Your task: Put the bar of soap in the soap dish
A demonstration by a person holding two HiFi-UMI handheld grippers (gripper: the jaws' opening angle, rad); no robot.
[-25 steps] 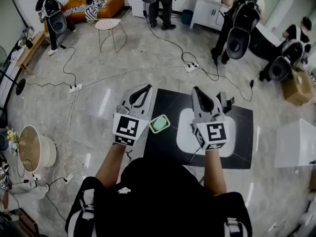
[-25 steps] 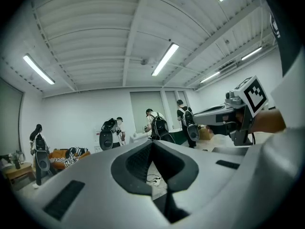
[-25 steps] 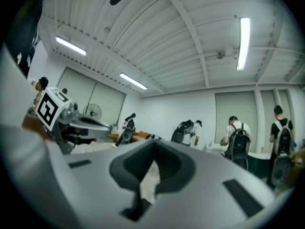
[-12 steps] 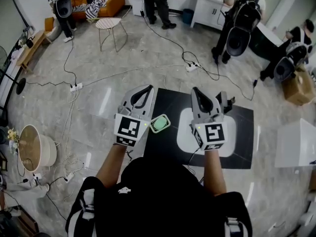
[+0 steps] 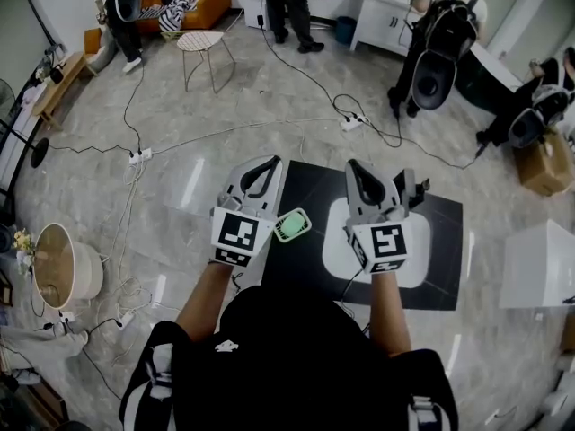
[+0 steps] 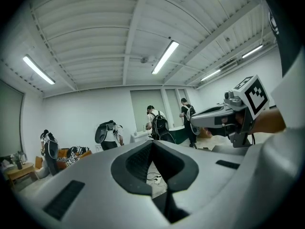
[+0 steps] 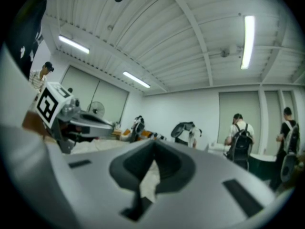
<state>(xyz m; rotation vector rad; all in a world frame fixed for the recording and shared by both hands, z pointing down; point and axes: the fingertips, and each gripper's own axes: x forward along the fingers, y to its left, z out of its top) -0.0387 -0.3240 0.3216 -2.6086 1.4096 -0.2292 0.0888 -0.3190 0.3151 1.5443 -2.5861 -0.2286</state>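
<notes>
In the head view a small green rounded block with a pale rim (image 5: 290, 225) lies on the black tabletop (image 5: 436, 272); I cannot tell whether it is the soap, the dish or both. My left gripper (image 5: 263, 165) hangs level just left of it, jaws shut and empty. The right gripper (image 5: 360, 168) is level over a white rounded tray (image 5: 415, 260), also shut with nothing held. The left gripper view shows my left gripper (image 6: 152, 145) closed at the tips against the room. In the right gripper view my right gripper (image 7: 153, 145) looks the same.
Power cables and a socket strip (image 5: 352, 121) run across the floor beyond the table. A round side table (image 5: 201, 43), a woven basket (image 5: 63, 268), a white box (image 5: 537, 260) and a cardboard box (image 5: 544, 162) stand around. Several people are at the far side.
Both grippers stay where they were, still closed. Only people in the background have shifted, one at the far left moving along the sofa.
</notes>
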